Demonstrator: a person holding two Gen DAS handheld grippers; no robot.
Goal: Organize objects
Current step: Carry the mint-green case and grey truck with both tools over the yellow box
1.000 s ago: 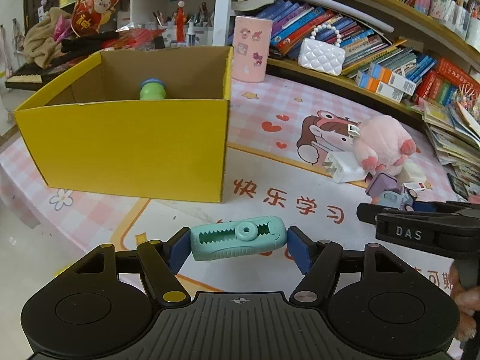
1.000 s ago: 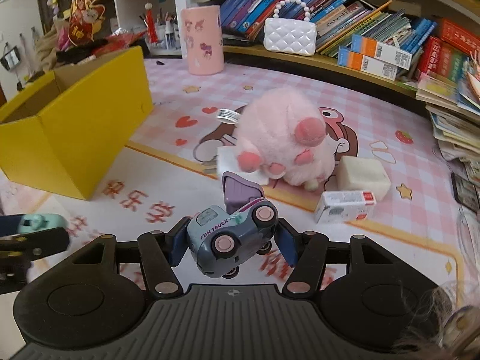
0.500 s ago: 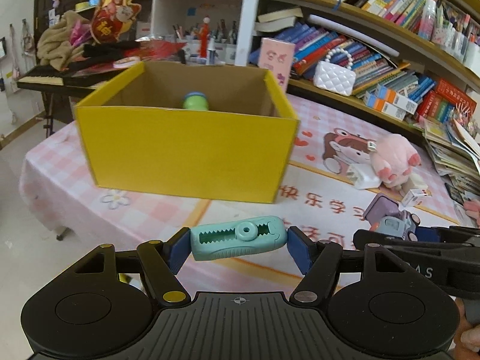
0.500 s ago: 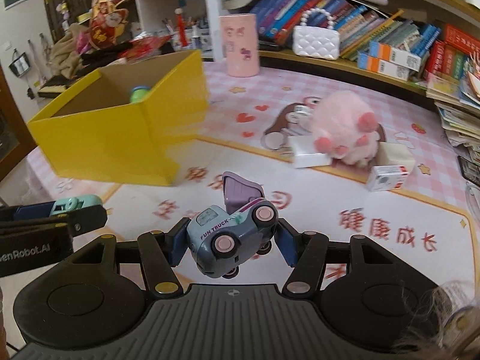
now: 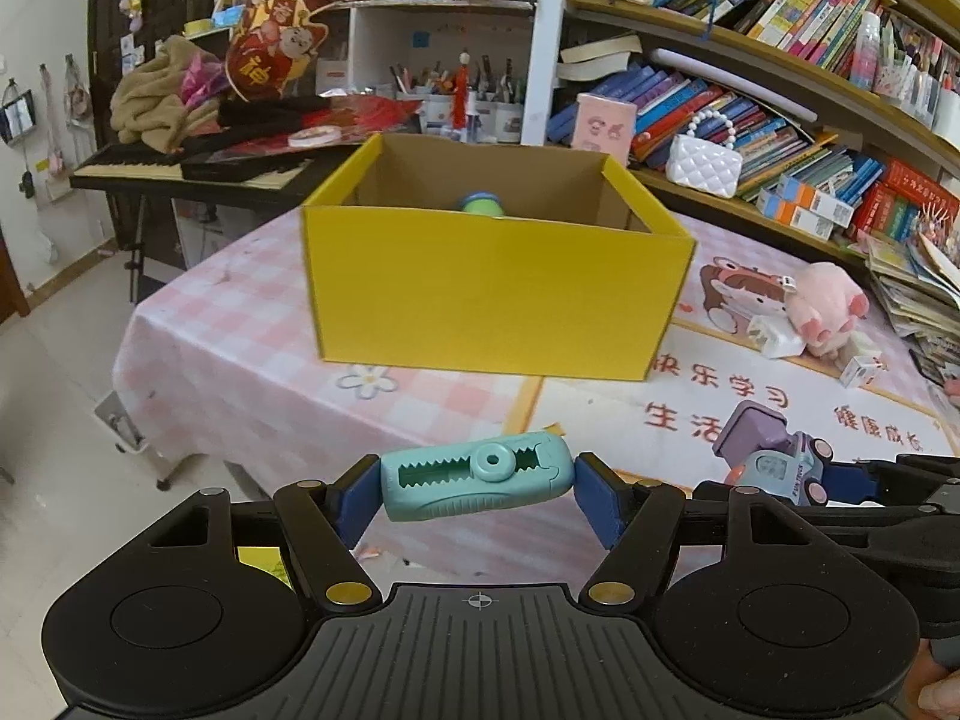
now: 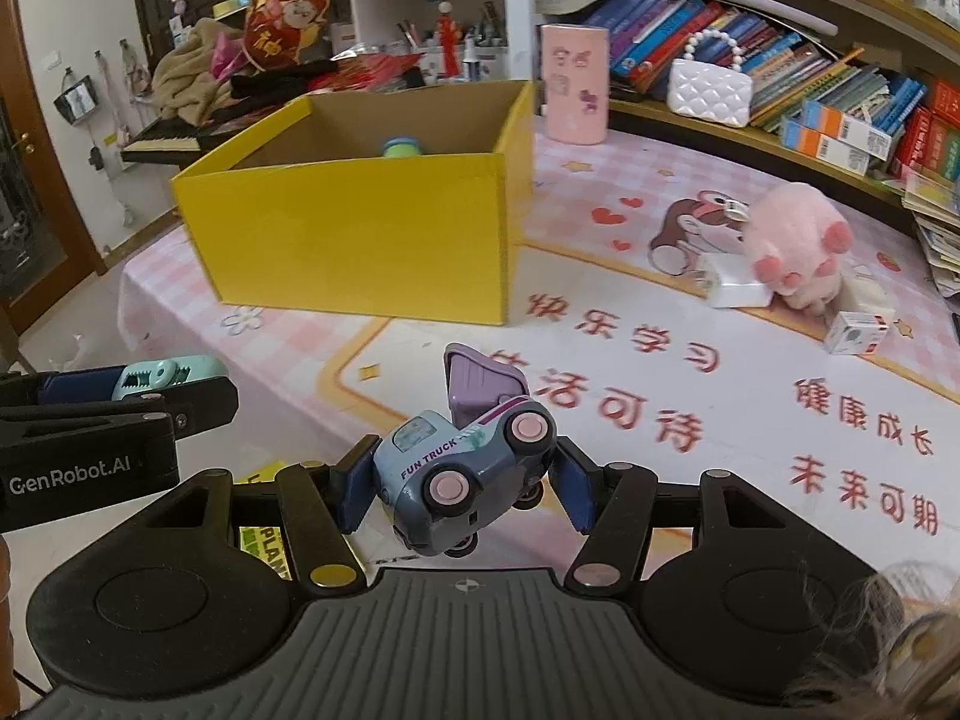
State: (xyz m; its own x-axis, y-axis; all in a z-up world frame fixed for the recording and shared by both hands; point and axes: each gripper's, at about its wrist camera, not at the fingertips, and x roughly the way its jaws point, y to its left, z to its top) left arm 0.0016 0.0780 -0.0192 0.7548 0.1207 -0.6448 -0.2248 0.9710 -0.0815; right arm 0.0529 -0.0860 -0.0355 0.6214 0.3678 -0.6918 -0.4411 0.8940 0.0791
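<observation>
Since the frame a second ago both grippers have pulled back from the table: the yellow box [image 5: 492,294] now sits farther off and nearer the middle of the left wrist view, and the table's near edge [image 5: 180,360] and the floor have come into sight.

Left to right: the left gripper [image 5: 478,487] has its jaws clamped on a teal clip-like toy [image 5: 477,483], held crosswise between the blue pads and lifted clear of the table. Beyond it the box stands open-topped on the pink checked cloth; a green and blue object [image 5: 482,203] lies inside against the far wall, only its top visible, so what it is cannot be told.

The right gripper [image 6: 462,483] has its jaws closed on a grey-blue toy truck [image 6: 462,474] marked FUN TRUCK, tilted with its pink wheels toward the camera and its purple bed [image 6: 483,387] raised.

Farther right on the table, a pink plush [image 6: 792,240] lies touching a white block [image 6: 735,288], with a small carton [image 6: 858,330] just beside them.
</observation>
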